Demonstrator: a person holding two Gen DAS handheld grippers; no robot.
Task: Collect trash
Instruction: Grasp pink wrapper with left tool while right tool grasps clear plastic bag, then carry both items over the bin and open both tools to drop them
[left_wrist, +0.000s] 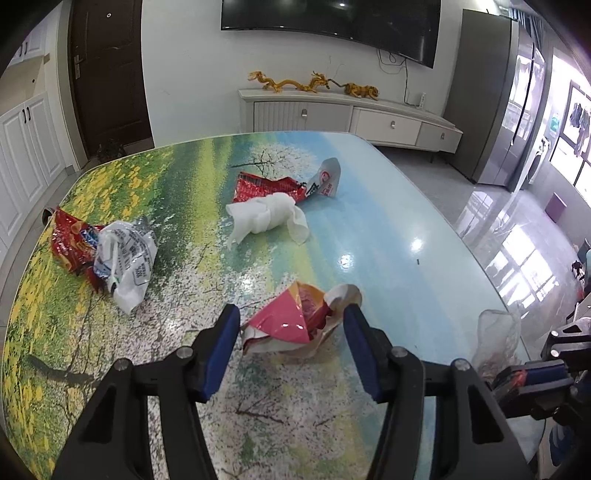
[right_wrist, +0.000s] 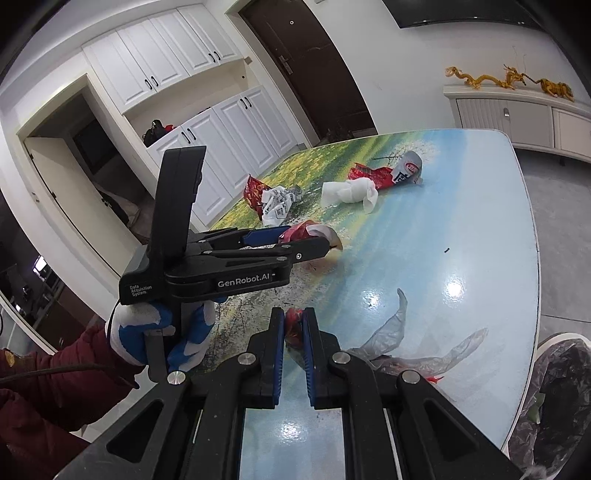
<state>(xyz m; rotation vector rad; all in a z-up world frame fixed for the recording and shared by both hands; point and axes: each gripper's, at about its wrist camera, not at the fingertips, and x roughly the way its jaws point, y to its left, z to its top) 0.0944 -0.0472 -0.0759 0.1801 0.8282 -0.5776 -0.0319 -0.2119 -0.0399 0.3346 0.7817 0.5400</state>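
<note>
Trash on desk: pink wrapper framed by wide left gripper for pickup, red scrap pinched in right gripper near bin
</note>
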